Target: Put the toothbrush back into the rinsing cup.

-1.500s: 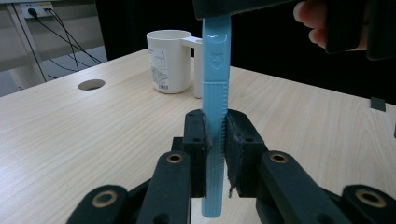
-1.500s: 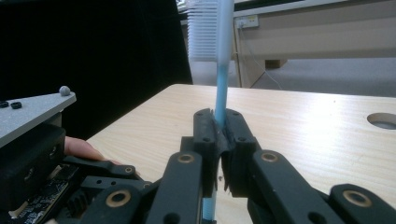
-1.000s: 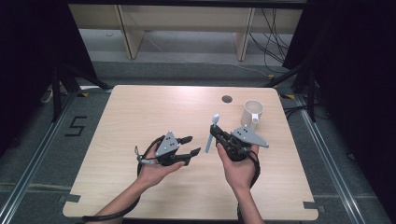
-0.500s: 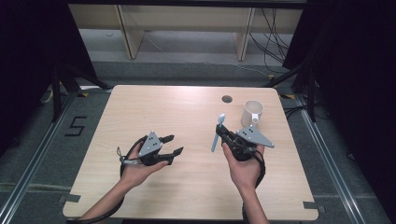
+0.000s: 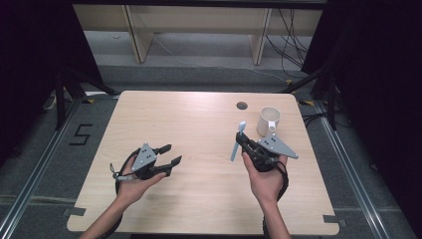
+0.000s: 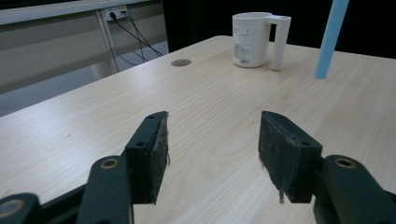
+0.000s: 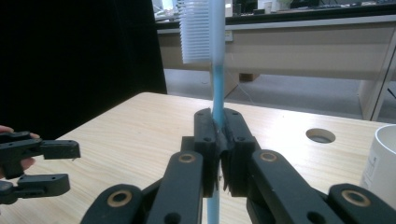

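High view: right tool [image 5: 241,141] is clamped on a blue toothbrush [image 5: 237,141], held upright above the bench [image 5: 199,124] just beside the white mug [image 5: 268,121]. Left tool [image 5: 170,154] hovers well apart, its jaws spread with nothing between.

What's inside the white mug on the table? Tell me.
From the high view, the white mug shows a pale inner wall and nothing sticking out; its bottom is hidden by the rim. The blue toothbrush is outside it, clamped in the right tongs.
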`<move>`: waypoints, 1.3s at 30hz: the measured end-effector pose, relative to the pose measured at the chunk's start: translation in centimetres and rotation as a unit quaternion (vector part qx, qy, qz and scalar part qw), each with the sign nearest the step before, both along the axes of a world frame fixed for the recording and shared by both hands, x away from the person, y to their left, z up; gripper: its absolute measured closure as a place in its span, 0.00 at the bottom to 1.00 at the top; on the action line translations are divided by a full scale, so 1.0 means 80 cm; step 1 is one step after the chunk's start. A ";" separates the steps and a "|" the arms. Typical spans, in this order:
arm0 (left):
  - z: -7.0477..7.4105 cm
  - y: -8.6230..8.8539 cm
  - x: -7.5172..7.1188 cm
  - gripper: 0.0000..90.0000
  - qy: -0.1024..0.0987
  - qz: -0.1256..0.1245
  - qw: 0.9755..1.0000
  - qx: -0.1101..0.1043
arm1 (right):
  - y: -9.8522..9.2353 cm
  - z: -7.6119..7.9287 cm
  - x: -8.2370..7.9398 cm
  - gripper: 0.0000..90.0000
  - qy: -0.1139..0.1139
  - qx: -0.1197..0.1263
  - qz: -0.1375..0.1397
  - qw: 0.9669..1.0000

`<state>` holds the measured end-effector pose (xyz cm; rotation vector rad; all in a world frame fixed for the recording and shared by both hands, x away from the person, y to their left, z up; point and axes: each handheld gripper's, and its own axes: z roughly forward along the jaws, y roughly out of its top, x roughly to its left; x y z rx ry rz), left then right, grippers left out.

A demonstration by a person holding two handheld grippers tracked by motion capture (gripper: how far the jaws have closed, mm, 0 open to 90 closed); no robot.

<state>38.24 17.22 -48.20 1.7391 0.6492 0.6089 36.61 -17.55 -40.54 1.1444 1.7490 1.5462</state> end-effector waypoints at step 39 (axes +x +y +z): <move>-0.032 0.045 -0.015 0.41 0.000 0.064 0.997 -0.031 | -0.045 0.010 0.003 0.96 -0.008 -0.025 -0.063 0.998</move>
